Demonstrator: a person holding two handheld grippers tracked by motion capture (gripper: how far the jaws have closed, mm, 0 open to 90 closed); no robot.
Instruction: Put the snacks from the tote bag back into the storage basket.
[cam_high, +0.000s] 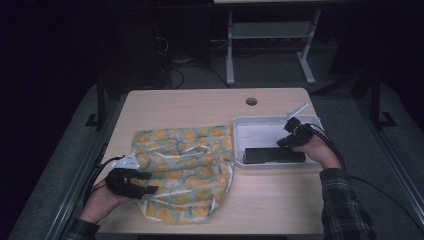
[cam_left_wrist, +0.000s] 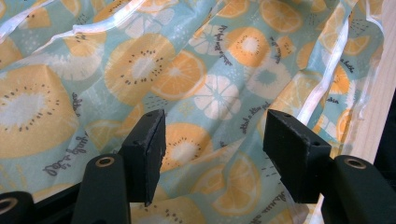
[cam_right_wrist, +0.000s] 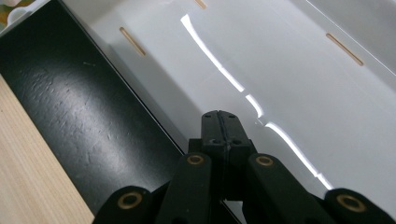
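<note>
A crumpled plastic bag (cam_high: 185, 165) printed with orange and kiwi slices lies on the left half of the table. At the bag's near-left edge my left gripper (cam_high: 150, 183) stands open, its jaws pointing right. In the left gripper view the open left gripper (cam_left_wrist: 215, 128) hovers close over the bag (cam_left_wrist: 196, 79), with nothing between the jaws. A white tray (cam_high: 260, 127) on the right holds a flat black box (cam_high: 274, 155) along its near wall. My right gripper (cam_high: 283, 142) is shut inside the tray, just beyond the box. The right gripper view has the right gripper (cam_right_wrist: 219, 122) shut over the tray's floor (cam_right_wrist: 289, 70), with the black box (cam_right_wrist: 70, 107) to its left.
The pale wooden table (cam_high: 200, 102) has a round cable hole (cam_high: 251, 101) near its far edge. A thin white strip (cam_high: 299, 110) sticks out of the tray's far right corner. Desk legs and cables stand on the dark floor beyond.
</note>
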